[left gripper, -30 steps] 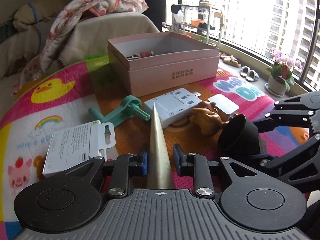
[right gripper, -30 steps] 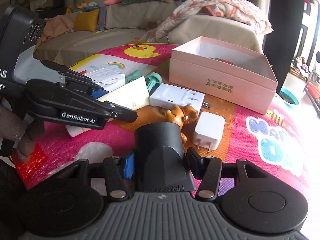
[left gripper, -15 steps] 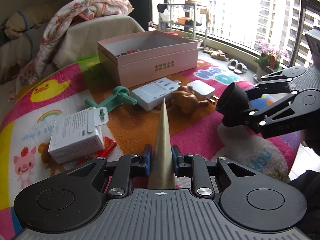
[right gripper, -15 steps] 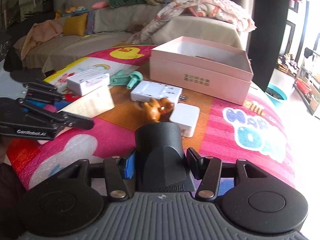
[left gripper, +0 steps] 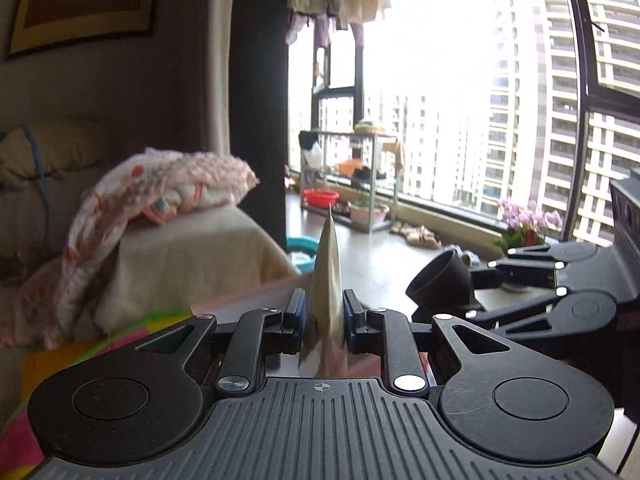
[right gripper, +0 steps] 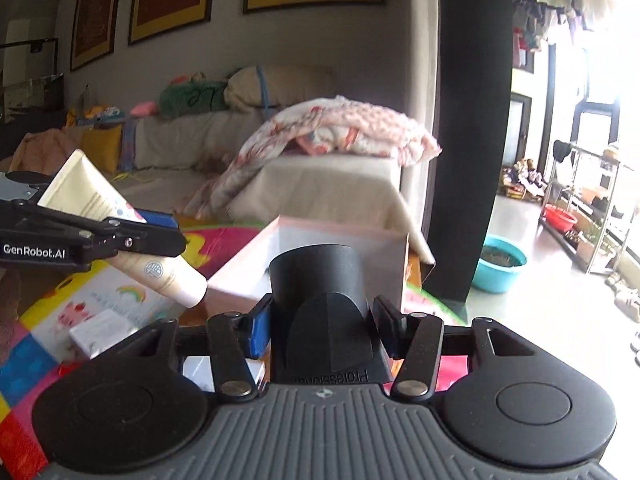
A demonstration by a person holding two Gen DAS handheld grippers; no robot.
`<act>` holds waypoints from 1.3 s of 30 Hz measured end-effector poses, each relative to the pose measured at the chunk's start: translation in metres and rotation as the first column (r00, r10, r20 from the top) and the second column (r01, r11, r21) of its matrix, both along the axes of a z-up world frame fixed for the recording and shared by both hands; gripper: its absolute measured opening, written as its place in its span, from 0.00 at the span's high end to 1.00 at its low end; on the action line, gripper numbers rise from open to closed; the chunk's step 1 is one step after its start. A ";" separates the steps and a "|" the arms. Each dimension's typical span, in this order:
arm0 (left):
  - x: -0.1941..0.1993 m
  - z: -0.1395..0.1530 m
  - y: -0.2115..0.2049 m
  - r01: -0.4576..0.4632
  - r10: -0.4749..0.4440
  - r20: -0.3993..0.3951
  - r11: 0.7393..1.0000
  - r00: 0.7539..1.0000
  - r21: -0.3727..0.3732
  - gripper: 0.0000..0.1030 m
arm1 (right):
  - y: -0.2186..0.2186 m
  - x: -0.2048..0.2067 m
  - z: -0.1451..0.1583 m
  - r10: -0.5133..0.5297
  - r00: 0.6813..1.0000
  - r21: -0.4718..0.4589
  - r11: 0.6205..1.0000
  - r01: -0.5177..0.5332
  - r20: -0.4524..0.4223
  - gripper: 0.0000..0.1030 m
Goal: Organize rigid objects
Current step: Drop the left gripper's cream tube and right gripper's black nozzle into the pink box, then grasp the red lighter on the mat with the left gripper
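Observation:
My left gripper [left gripper: 324,312] is shut on a cream squeeze tube [left gripper: 328,272], seen edge-on with its flat crimped end pointing forward. In the right wrist view the same tube [right gripper: 92,196] slants down to the right out of the left gripper [right gripper: 160,236], white cap lowest. My right gripper [right gripper: 320,316] is shut on a black plastic nozzle [right gripper: 316,280], wide mouth forward. That nozzle [left gripper: 438,280] shows at the right of the left wrist view. The open pink box [right gripper: 240,276] lies just beyond and below the nozzle.
A colourful play mat [right gripper: 224,244] lies under the box, with a white packaged box [right gripper: 100,328] at lower left. Behind stands a beige sofa with a pink blanket [right gripper: 340,128]. A blue basin [right gripper: 500,268] sits on the floor right; a shelf rack [left gripper: 352,172] stands by the window.
Both grippers have risen and tilted upward with the tube and the nozzle still held. The adapter, the toy and the other items on the mat have dropped out of view.

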State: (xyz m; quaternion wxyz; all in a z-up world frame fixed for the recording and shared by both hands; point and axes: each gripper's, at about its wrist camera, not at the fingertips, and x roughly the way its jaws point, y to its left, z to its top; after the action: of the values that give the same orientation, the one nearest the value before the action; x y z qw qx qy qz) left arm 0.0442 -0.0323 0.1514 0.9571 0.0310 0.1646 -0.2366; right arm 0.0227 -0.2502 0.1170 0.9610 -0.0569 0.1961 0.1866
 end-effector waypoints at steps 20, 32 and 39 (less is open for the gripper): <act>-0.028 -0.094 0.032 -0.040 0.040 -0.228 0.999 0.973 0.007 0.77 | 0.020 -0.040 -0.105 -0.013 0.987 -0.093 0.996 -0.002 -0.159 0.31; -0.107 -0.115 0.078 -0.186 0.192 -0.301 0.981 0.934 0.047 0.75 | 0.016 -0.050 -0.112 0.016 0.969 0.031 0.999 -0.009 -0.245 0.22; -0.101 -0.114 0.157 -0.523 0.458 -0.376 0.848 0.805 -0.087 0.75 | 0.010 -0.042 -0.116 -0.020 0.957 0.058 0.998 0.039 -0.291 0.20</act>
State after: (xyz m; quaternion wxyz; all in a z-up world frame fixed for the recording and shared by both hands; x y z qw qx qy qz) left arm -0.0567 0.1249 0.0370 0.9406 -0.1439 0.3074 0.0036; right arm -0.0197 -0.2398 0.0009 0.9258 0.0041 0.3298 0.1847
